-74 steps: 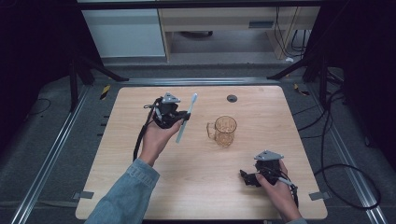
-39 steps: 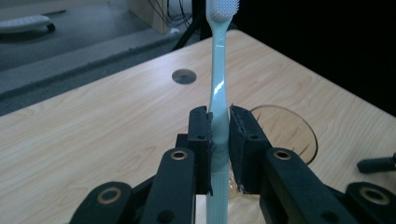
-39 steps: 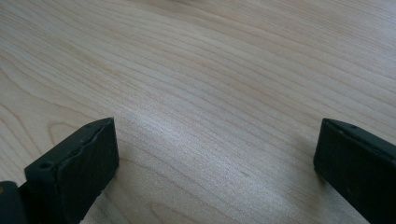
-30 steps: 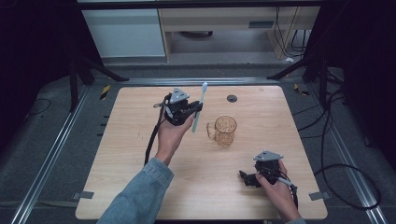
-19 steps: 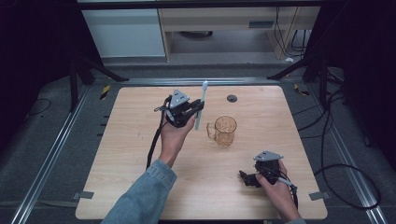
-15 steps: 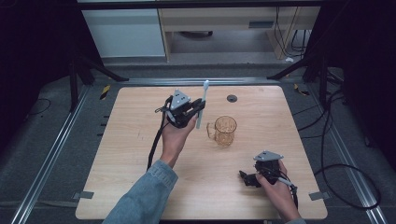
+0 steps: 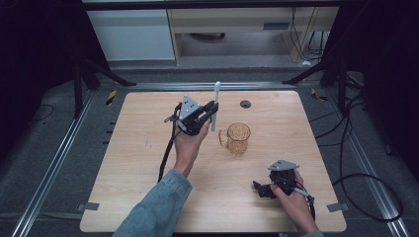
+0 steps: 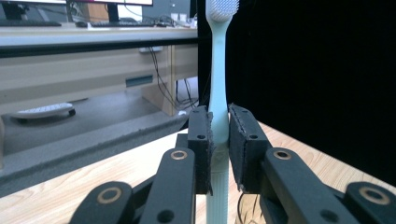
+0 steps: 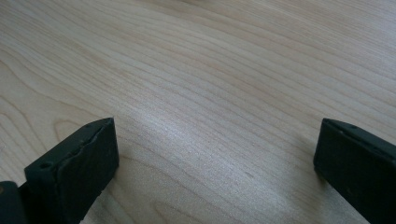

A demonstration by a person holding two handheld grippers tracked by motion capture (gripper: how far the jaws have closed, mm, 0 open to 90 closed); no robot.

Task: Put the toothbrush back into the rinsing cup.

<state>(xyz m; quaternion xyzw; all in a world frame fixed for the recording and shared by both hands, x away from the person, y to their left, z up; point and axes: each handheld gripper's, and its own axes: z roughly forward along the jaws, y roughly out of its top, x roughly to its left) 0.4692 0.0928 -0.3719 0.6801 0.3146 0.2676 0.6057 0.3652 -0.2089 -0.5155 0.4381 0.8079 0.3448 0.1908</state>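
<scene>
Your left tool [image 7: 213,109] raised over worktop [image 7: 123,163], left of centre, jaws clamped on toothbrush [image 7: 215,104] handle; brush near upright, bristle head on top. In left gripper view, pads [image 8: 201,149] press handle from both sides. Glass mug [image 7: 237,138] stands on worktop just right of toothbrush, apart from it. Your right tool [image 7: 261,188] rests low at near right edge, jaws spread wide, nothing between them.

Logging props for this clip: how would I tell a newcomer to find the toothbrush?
Start at the wooden table and find the amber glass mug near its middle. Just left of it, the left gripper holds the toothbrush upright, fingers clamped on its handle. It is the one pale, slender stick, bristles uppermost.
</scene>
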